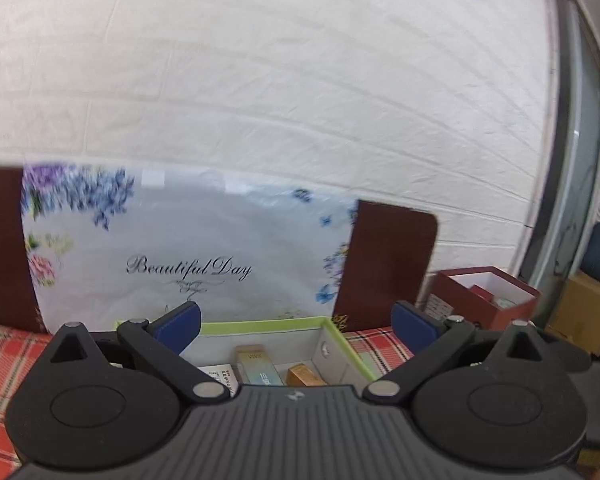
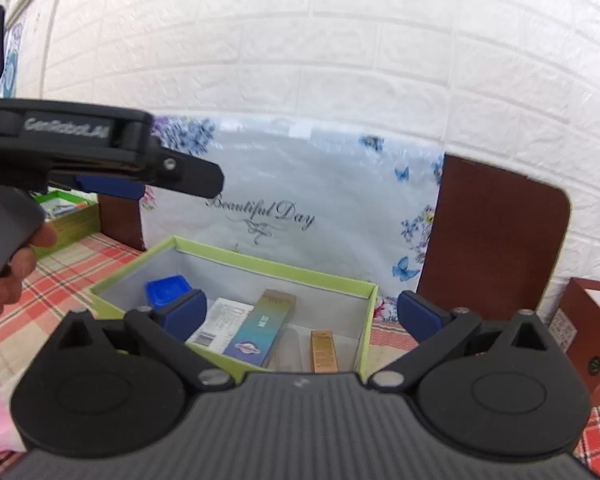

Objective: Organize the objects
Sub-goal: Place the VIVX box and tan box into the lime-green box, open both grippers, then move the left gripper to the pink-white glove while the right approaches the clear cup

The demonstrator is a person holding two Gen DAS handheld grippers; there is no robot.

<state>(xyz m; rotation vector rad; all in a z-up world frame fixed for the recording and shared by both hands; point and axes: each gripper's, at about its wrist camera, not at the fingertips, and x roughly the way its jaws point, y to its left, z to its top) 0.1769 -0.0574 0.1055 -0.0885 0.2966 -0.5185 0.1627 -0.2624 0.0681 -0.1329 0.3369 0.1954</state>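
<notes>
Through the left wrist camera, the left gripper hangs with its blue pads spread wide and nothing between them, above the near side of a green-rimmed box that stands on a red plaid cloth before a flowered "Beautiful Day" bag and a brown board. Inside the box only the tops of a teal carton, a small gold carton and a white labelled packet show; an open red box sits to the right. Through the right wrist camera, the right gripper is equally wide open and empty, poised over the same green-rimmed box, whose pale interior holds a blue lidded tub in the left corner, the white packet, the long teal carton lying slantwise and the gold carton by the right wall. The left gripper crosses the upper left of this view, held in a hand, with a second green box behind it. These cartons look like light, stiff cardboard that would dent under a hard squeeze and may slide on glossy faces, so I judge a gentle pinch across the narrow sides, near the middle of the length, to be safest; the tub seems rigid plastic, best taken across its lid.
</notes>
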